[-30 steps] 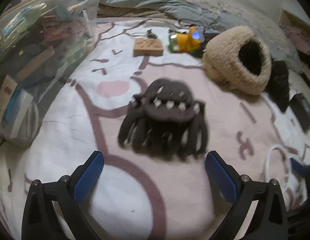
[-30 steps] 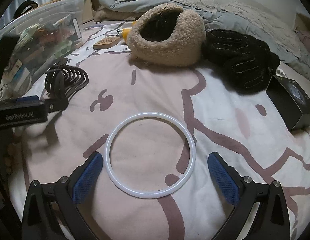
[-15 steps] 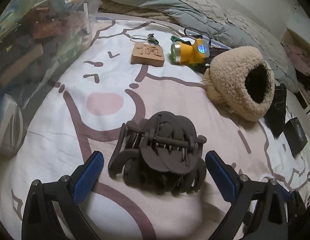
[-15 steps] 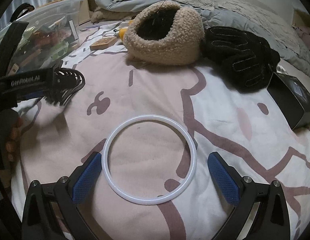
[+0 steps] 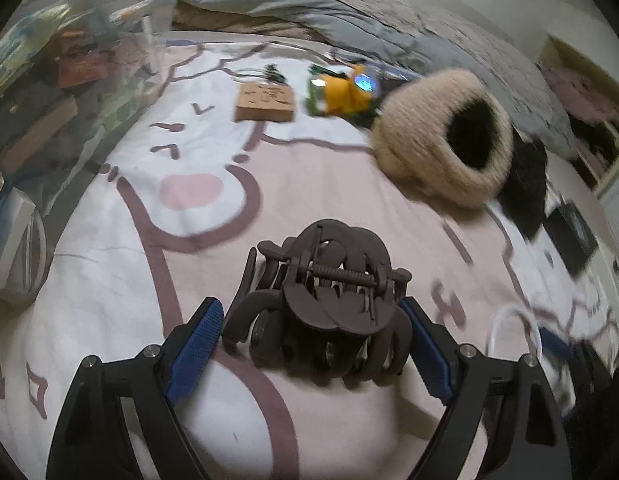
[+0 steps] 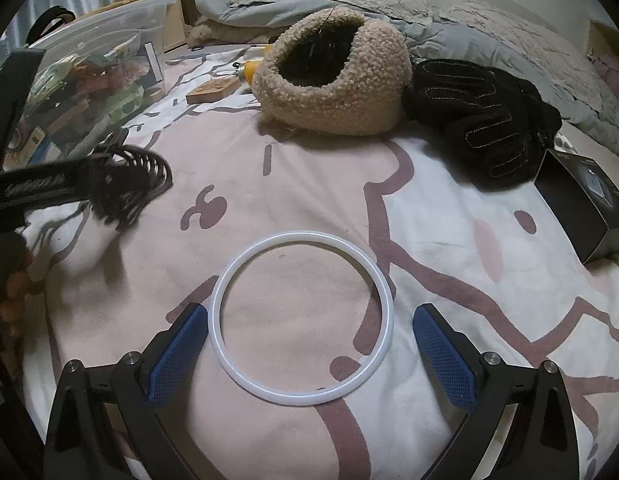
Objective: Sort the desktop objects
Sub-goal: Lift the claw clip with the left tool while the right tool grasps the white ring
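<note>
Landmark: fleece hat (image 6: pixel 333 76), lying mid-bedspread (image 6: pixel 309 184).
- Near side of hat: bare bedspread, passable, down to white ring (image 6: pixel 301 318).
- Right of hat, touching: black gloves (image 6: pixel 485 112); beyond them, black box (image 6: pixel 585 204).
- Left of hat: wooden block (image 6: pixel 211 91), clear storage bin (image 6: pixel 85 80).

Little legible text. Wood block (image 5: pixel 264 102) carries carved characters on its top face, too blurred to read in the left wrist view; in the right wrist view it shows edge-on, nothing readable. Left gripper (image 6: pixel 89 184) body in the right wrist view has a white printed label along its side, motion-blurred, letters not readable. Black box (image 6: pixel 585 208) has a pale graphic on its top face, no readable words. Items inside the clear bin (image 6: pixel 89 72) show coloured packaging, print too small to read. No numbers visible anywhere.
</note>
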